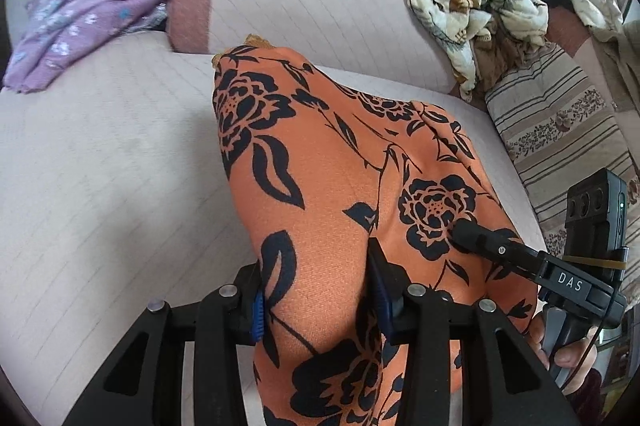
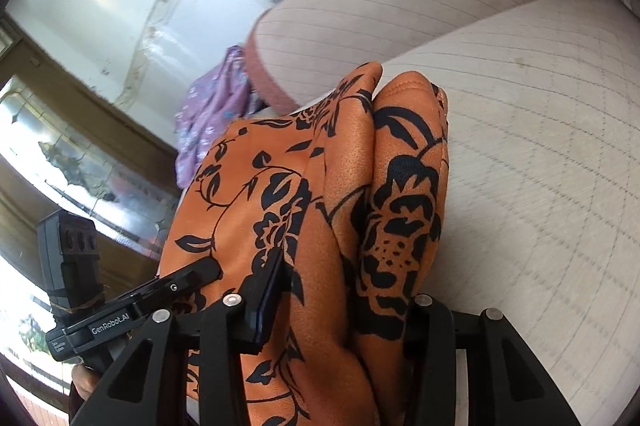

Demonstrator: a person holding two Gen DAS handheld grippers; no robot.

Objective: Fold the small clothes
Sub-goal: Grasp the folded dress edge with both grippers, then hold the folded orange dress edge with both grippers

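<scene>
From the left wrist, the left gripper (image 1: 320,294) pinched a bunch of the orange floral garment (image 1: 340,161), which stretched away over the sofa (image 1: 100,153); the right gripper (image 1: 464,230) gripped its right side. From the right wrist, the right gripper (image 2: 340,310) clamped gathered folds (image 2: 360,185) between its fingers.

The right gripper (image 1: 464,234), seen from the left wrist camera, bore the white letters "DAS" on its black body. The left gripper (image 2: 208,272), seen from the right wrist camera, carried "GenRobot.AI" along its side.
</scene>
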